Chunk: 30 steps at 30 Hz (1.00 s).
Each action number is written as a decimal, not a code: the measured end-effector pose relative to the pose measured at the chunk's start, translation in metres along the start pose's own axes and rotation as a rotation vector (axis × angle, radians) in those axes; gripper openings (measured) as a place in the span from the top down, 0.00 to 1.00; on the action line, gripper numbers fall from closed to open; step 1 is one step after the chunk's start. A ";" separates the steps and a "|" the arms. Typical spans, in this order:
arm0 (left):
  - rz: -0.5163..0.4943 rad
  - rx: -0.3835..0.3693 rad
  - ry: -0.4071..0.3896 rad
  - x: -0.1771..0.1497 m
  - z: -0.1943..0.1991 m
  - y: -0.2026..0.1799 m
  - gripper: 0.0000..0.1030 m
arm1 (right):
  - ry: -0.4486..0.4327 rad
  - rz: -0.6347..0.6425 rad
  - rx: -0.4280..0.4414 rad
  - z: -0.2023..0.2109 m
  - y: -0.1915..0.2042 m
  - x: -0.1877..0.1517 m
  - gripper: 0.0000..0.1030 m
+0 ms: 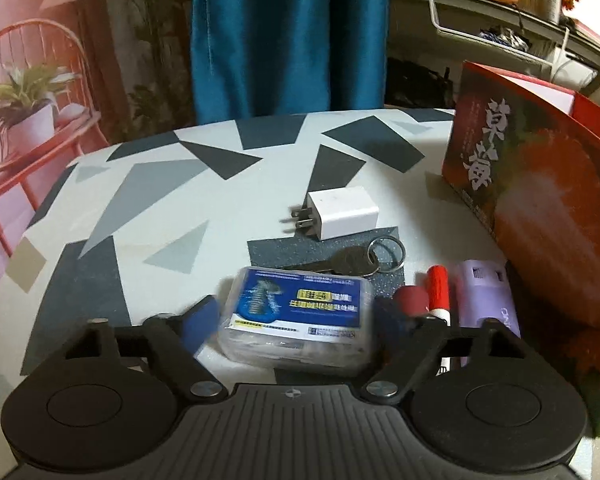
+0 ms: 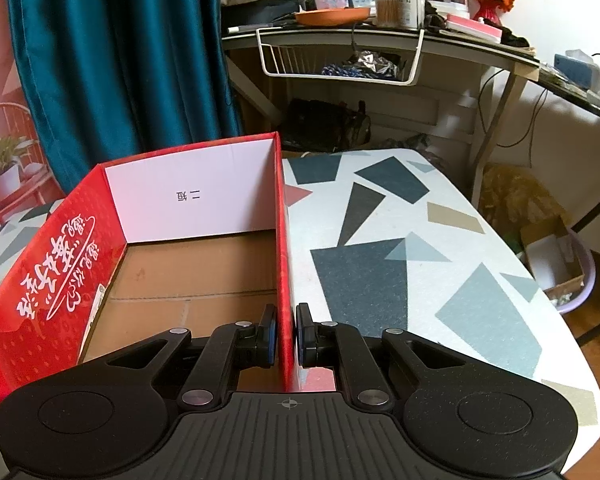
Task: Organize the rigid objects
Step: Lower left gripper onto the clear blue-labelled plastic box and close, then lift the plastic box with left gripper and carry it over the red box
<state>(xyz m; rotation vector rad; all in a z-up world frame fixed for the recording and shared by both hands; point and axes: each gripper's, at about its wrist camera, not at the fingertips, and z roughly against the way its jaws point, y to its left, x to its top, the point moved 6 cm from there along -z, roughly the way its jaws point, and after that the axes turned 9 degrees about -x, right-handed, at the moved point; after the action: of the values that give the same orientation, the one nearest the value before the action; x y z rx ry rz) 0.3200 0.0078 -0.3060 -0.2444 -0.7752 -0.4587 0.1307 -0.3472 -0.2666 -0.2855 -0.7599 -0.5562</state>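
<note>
In the left wrist view my left gripper (image 1: 296, 316) is open, one finger on each side of a clear plastic case with a blue label (image 1: 298, 314) lying on the table; the fingers look blurred. Beyond it lie a key on a ring (image 1: 352, 260) and a white charger plug (image 1: 338, 214). To its right lie a red marker (image 1: 438, 292) and a lilac device (image 1: 486, 296). The red box (image 1: 540, 208) stands at the right. In the right wrist view my right gripper (image 2: 286, 336) is shut on the right wall of the red box (image 2: 286, 264), whose inside is empty.
The table (image 2: 400, 240) has a white cloth with grey geometric patches; its right edge drops to the floor. A teal curtain (image 1: 288, 36) hangs behind. A cluttered desk (image 2: 380, 36) with a wire basket stands beyond the table.
</note>
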 end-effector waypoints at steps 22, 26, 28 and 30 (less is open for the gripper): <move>-0.020 0.039 -0.148 0.040 0.050 -0.024 0.20 | -0.021 -0.012 0.003 0.002 -0.001 -0.002 0.92; -0.144 -0.027 -0.193 0.072 0.057 -0.058 0.20 | -0.020 -0.004 0.000 0.002 -0.001 -0.001 0.92; -0.185 -0.068 -0.221 0.087 0.059 -0.074 0.20 | -0.020 -0.004 0.002 0.002 -0.001 -0.001 0.92; -0.227 -0.084 -0.247 0.098 0.060 -0.091 0.20 | -0.021 -0.013 0.010 0.002 -0.002 -0.001 0.92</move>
<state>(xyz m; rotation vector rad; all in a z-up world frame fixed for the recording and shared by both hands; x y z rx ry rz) 0.3003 -0.0789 -0.1892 -0.2965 -1.0320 -0.6846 0.1275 -0.3472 -0.2660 -0.2773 -0.7849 -0.5622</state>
